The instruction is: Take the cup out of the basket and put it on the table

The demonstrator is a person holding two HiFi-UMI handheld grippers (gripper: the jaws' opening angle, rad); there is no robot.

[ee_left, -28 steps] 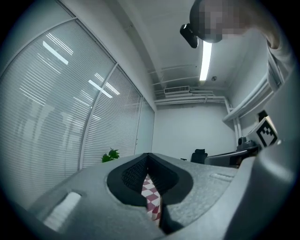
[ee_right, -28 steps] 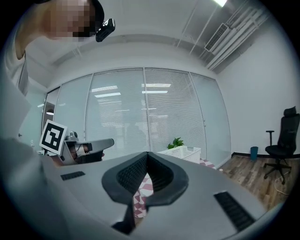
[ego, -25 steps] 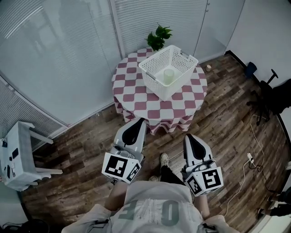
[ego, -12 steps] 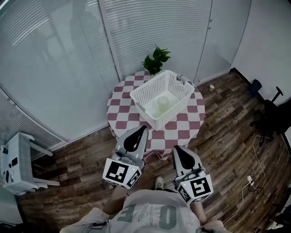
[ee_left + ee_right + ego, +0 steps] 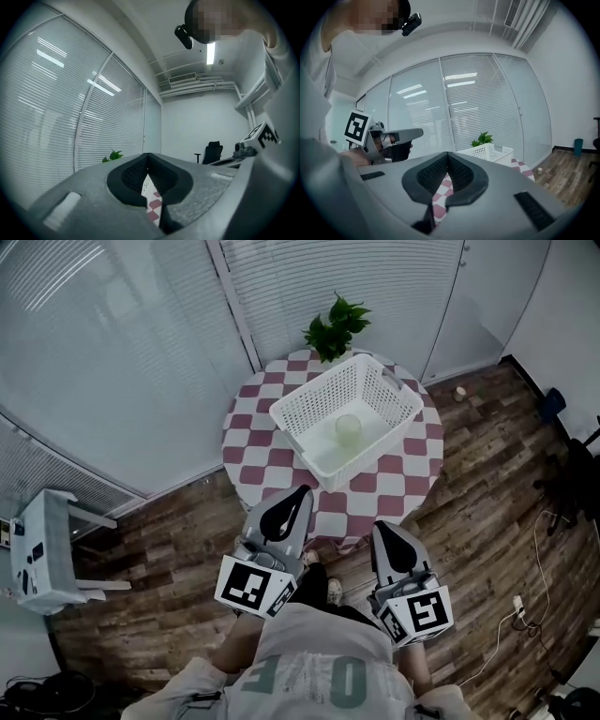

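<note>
Both grippers are clenched on my feed and neither one carries anything. In the left gripper view, the left gripper (image 5: 302, 493) has its pads pressed together at the tips. Only a sliver of checked cloth shows through the slot lower down. The right gripper (image 5: 384, 527) reads the same in its own view, pads meeting at the front with nothing between them. I see the two held level and side by side on the near side of the round table (image 5: 255, 442). They point toward it and neither touches it or anything on it.

The cup (image 5: 348, 430) is pale and translucent, and it stands upright on the bottom of the white perforated basket (image 5: 314, 384), about at its middle. The basket sits on the table's red-and-white checked cloth, turned corner-on to me, and it covers the middle and far-right part of the tabletop. A potted plant (image 5: 336, 324) shows at the table's far edge, just behind the basket. I cannot tell whether it stands on the table or behind it.

The table stands on a dark wood plank floor (image 5: 169, 540), tucked against glass walls hung with blinds (image 5: 122, 352) on its far and left sides. Well apart to the table's left is a small white stool (image 5: 42, 554). The person's shoes (image 5: 333, 589) show on the floor on the table's near side, between the two grippers.
</note>
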